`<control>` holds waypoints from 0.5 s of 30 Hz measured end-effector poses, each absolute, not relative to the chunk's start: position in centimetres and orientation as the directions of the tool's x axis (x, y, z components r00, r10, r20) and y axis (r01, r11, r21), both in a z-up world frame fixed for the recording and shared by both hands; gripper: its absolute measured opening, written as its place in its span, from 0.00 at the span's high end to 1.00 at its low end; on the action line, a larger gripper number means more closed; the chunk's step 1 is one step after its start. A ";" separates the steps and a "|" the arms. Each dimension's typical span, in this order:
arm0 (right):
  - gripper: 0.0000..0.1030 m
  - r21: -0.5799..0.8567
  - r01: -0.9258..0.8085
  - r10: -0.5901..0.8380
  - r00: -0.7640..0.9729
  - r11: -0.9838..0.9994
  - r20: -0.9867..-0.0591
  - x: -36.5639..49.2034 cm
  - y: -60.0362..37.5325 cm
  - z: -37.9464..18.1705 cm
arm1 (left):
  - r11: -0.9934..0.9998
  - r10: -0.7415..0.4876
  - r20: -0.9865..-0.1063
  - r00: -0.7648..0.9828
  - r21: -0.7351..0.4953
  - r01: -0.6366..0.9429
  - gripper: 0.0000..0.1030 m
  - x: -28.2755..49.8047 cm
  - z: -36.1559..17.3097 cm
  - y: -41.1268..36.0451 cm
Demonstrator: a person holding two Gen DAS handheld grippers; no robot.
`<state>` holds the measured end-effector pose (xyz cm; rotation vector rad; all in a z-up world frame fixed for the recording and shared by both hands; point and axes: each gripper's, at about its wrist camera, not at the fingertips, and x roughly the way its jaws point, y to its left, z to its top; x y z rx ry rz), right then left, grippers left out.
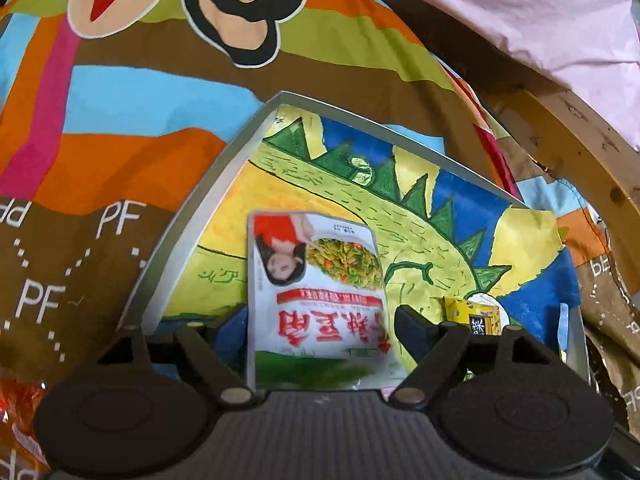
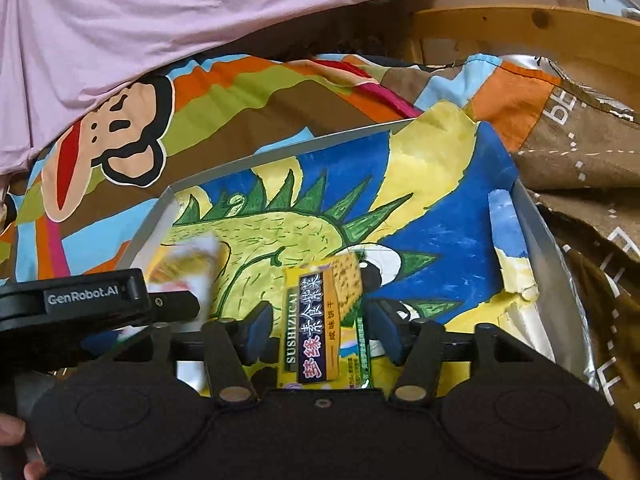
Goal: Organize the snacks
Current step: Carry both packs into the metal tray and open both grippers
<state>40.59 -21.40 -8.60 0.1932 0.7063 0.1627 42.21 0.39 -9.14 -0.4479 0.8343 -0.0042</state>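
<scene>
Left wrist view shows the left gripper (image 1: pixel 316 316) over a grey tray (image 1: pixel 256 136) that sits on a bright monkey-print cloth (image 1: pixel 120 120). The bottom of the tray is covered by a painted dinosaur picture (image 1: pixel 420 216). A white snack packet with red writing (image 1: pixel 316 296) lies in the tray, right between the black fingers (image 1: pixel 412 328). The fingers stand apart from the packet and do not pinch it, so this claw is open and holds nothing. A small yellow snack packet (image 1: pixel 474 316) lies just to the side, also in the tray. Seen from the right wrist, the right gripper (image 2: pixel 318 330) has its blue pads (image 2: pixel 260 328) spread on both sides of that yellow snack packet (image 2: pixel 320 320), with a gap on each side. This claw looks open too, with the packet lying loose under it. The left gripper (image 2: pixel 100 304) shows at the left edge, beside the blurred white packet (image 2: pixel 188 260). I think two snacks are now put in the tray, so that part looks done. At the left edge of the left wrist view, an orange shiny wrapper (image 1: pixel 20 416) lies on the cloth outside the tray. It may still need to go in. I cannot tell if more snacks are waiting.
</scene>
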 end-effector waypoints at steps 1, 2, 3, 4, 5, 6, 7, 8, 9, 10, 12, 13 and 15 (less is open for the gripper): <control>0.36 0.222 -0.079 0.205 0.750 0.972 -0.629 40.5 -21.5 -8.5 | 0.902 -0.185 -0.712 0.677 -0.397 -0.171 0.16 42.1 -9.1 0.6; 0.31 0.216 -0.077 0.200 0.752 0.973 -0.628 40.3 -21.6 -8.4 | 0.897 -0.185 -0.711 0.679 -0.405 -0.179 0.15 41.9 -8.9 0.8; 0.29 0.213 -0.075 0.195 0.755 0.974 -0.626 40.1 -21.7 -8.3 | 0.893 -0.183 -0.709 0.681 -0.409 -0.186 0.14 41.8 -8.7 0.9; 0.27 0.211 -0.071 0.191 0.758 0.975 -0.624 39.9 -21.8 -8.1 | 0.889 -0.184 -0.706 0.684 -0.416 -0.190 0.11 41.5 -8.3 1.1; 0.25 0.212 -0.067 0.188 0.759 0.975 -0.623 39.7 -22.0 -7.8 | 0.887 -0.188 -0.702 0.687 -0.422 -0.188 0.10 41.3 -7.9 1.2; 0.21 0.215 -0.065 0.187 0.764 0.974 -0.618 39.4 -22.2 -7.4 | 0.885 -0.189 -0.696 0.693 -0.426 -0.186 0.08 41.0 -7.4 1.3; 0.17 0.217 -0.066 0.188 0.771 0.974 -0.608 39.0 -22.4 -6.9 | 0.884 -0.188 -0.684 0.704 -0.431 -0.183 0.06 40.4 -6.8 1.5; 0.15 0.218 -0.069 0.190 0.778 0.974 -0.599 38.7 -22.6 -6.4 | 0.882 -0.187 -0.674 0.715 -0.435 -0.180 0.05 40.0 -6.2 1.6; 0.12 0.219 -0.073 0.191 0.785 0.973 -0.589 38.2 -22.8 -5.8 | 0.882 -0.184 -0.660 0.728 -0.438 -0.174 0.01 39.3 -5.5 1.7; 0.10 0.221 -0.075 0.193 0.792 0.972 -0.579 37.7 -22.9 -5.1 | 0.883 -0.181 -0.650 0.738 -0.437 -0.168 0.01 38.7 -4.8 1.7; 0.02 0.231 -0.081 0.201 0.804 0.970 -0.559 36.7 -23.3 -3.8 | 0.892 -0.183 -0.636 0.750 -0.427 -0.145 0.01 37.5 -3.6 1.7; 0.01 0.238 -0.084 0.206 0.809 0.968 -0.551 36.2 -23.4 -3.1 | 0.899 -0.184 -0.635 0.750 -0.418 -0.133 0.01 36.8 -3.0 1.7; 0.01 0.249 -0.087 0.213 0.816 0.964 -0.537 34.9 -23.8 -1.8 | 0.908 -0.168 -0.630 0.758 -0.399 -0.130 0.01 35.2 -1.9 1.7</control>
